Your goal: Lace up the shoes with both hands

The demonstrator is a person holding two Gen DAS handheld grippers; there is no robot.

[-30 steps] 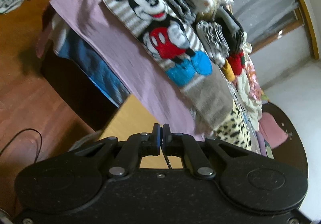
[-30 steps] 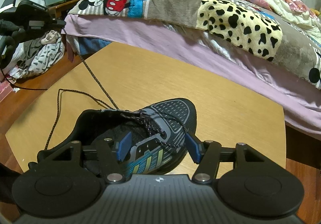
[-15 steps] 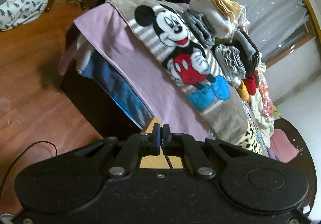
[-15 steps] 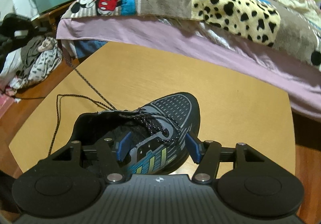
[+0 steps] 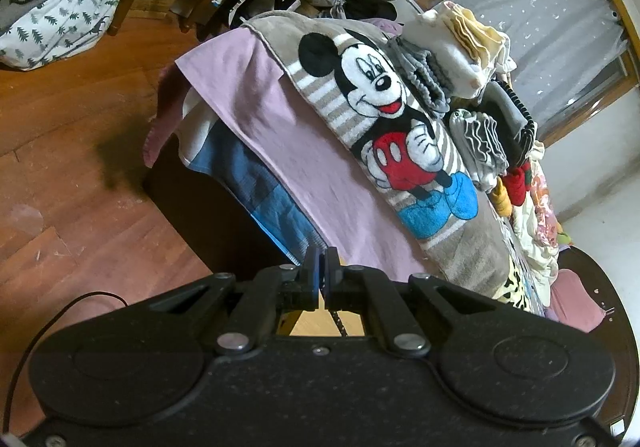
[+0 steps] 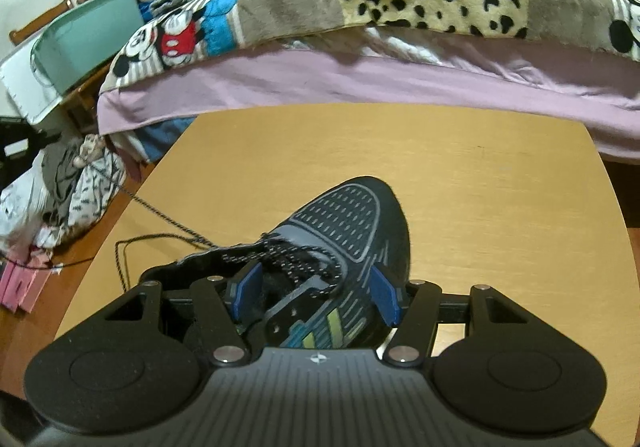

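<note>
The left gripper (image 5: pixel 321 274) has its blue pads pressed together, and a thin speckled black lace (image 5: pixel 338 321) runs down from between them toward the tan table (image 5: pixel 308 323) glimpsed below; it is pinched on that lace. Beyond it lies the bed's pink sheet (image 5: pixel 288 151) and a grey striped blanket (image 5: pixel 400 135) with a cartoon mouse figure.

The right gripper (image 6: pixel 316 293) stands about half open, its jaws straddling the black shoe (image 6: pixel 352 231) on the near middle of the table (image 6: pixel 480 175). The left pad (image 6: pixel 246 289) sits inside the shoe's opening by the tongue; the right pad (image 6: pixel 384 297) is just outside the shoe's right flank. Whether either pad presses on the shoe cannot be told.

The shoe's toe points far, toward the bed. Its lace (image 6: pixel 168 217) runs from the eyelets out to the left, taut and off the table edge, with a slack loop lying on the tabletop beside it.

Three slanted yellow-green stripes (image 6: pixel 320 331) mark the shoe's side; no writing is legible anywhere.
</note>
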